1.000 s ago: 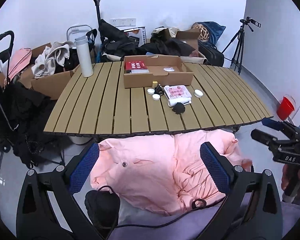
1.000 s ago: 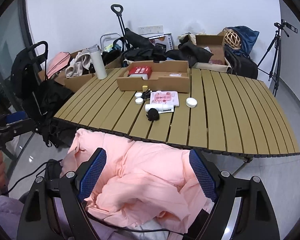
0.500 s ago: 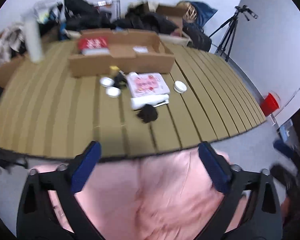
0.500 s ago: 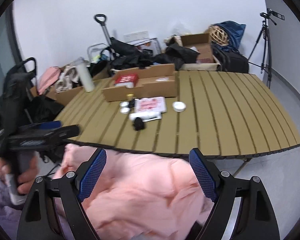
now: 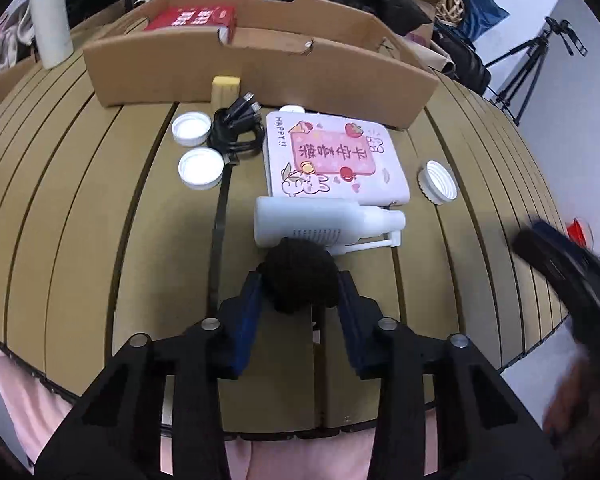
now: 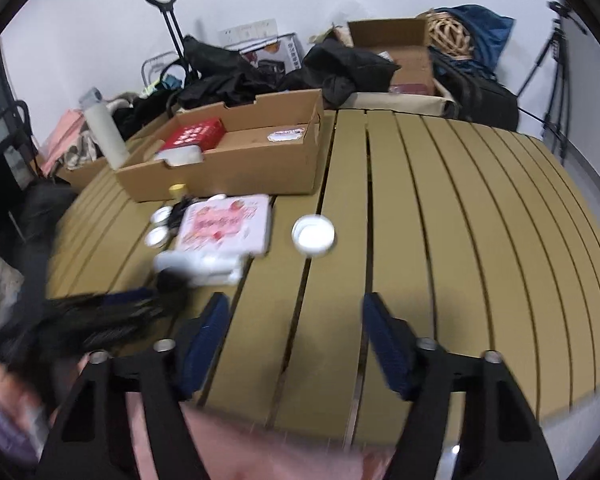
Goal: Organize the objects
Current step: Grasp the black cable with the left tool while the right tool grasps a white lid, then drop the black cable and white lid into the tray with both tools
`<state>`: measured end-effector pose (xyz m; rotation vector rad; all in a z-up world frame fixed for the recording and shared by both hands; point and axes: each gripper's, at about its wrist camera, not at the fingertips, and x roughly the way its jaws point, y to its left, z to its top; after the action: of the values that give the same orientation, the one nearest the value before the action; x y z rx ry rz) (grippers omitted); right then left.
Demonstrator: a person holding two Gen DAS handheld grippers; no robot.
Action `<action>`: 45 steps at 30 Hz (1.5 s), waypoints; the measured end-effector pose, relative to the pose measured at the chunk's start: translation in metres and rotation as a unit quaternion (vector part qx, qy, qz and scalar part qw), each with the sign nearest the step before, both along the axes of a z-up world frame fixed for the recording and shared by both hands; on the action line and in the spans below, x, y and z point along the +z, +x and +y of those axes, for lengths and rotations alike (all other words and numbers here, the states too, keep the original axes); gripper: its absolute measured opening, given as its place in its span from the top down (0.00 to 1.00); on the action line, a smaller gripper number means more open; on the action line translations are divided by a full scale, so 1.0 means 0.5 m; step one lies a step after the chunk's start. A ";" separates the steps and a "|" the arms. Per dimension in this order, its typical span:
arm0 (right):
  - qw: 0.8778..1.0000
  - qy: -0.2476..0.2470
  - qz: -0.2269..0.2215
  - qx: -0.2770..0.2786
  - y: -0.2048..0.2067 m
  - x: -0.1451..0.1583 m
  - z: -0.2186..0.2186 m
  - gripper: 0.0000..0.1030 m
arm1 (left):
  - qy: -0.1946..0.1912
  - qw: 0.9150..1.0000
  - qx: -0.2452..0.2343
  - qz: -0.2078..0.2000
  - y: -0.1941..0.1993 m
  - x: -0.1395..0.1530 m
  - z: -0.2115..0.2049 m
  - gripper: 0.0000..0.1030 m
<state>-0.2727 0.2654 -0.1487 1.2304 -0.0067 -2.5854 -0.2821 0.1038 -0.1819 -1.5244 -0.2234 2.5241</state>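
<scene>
Between the left gripper (image 5: pixel 300 300) fingers sits a fuzzy black ball (image 5: pixel 299 274).

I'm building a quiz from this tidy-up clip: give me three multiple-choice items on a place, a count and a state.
1. Where is the red box?
A. inside the cardboard tray
B. on the pink notebook
C. beside the tripod

2. How many white round lids lie on the table?
A. one
B. three
C. five

3. What is the left gripper doing?
A. hanging open over bare slats
B. closed around the black fuzzy ball
C. gripping the white bottle

Answers: 1 A, it lies within the tray's walls; 2 B, two left of the notebook, one right; 3 B, both pads flank the ball.
</scene>
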 end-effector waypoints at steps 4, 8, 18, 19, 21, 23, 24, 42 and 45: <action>1.000 0.023 -0.001 0.018 -0.094 -0.052 -0.040 0.40 | 0.006 1.000 -0.003 -0.003 0.007 0.015 -0.018 0.70; 1.000 0.027 -0.012 -0.002 -0.140 -0.084 -0.048 0.49 | 0.012 1.000 0.003 0.020 0.023 0.058 -0.049 0.70; 1.000 0.007 -0.008 -0.025 -0.111 -0.064 -0.016 0.58 | -0.021 0.993 0.024 0.112 0.101 0.211 -0.102 0.70; 1.000 0.002 -0.004 -0.026 -0.089 -0.045 -0.015 0.58 | -0.036 0.992 0.023 0.115 0.117 0.222 -0.102 0.70; 0.999 -0.015 0.009 -0.030 -0.023 0.005 -0.008 0.58 | -0.059 0.990 0.019 0.124 0.155 0.241 -0.106 0.70; 0.999 -0.027 0.020 -0.024 0.052 0.050 -0.005 0.58 | -0.057 0.990 0.010 0.127 0.203 0.256 -0.117 0.70; 0.999 -0.030 0.026 -0.020 0.098 0.072 -0.005 0.58 | -0.054 0.990 0.006 0.128 0.221 0.261 -0.121 0.70; 0.998 -0.027 0.064 0.004 0.358 0.164 -0.059 0.58 | -0.011 0.992 -0.001 0.123 0.301 0.268 -0.175 0.70; 0.998 -0.023 0.049 0.013 0.311 0.154 -0.059 0.58 | 0.006 0.993 -0.017 0.119 0.240 0.277 -0.181 0.70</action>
<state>-0.1174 0.2358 -0.0716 1.0786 -0.0297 -2.6056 -0.1619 0.0130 -0.0434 -1.1961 -0.1753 2.6417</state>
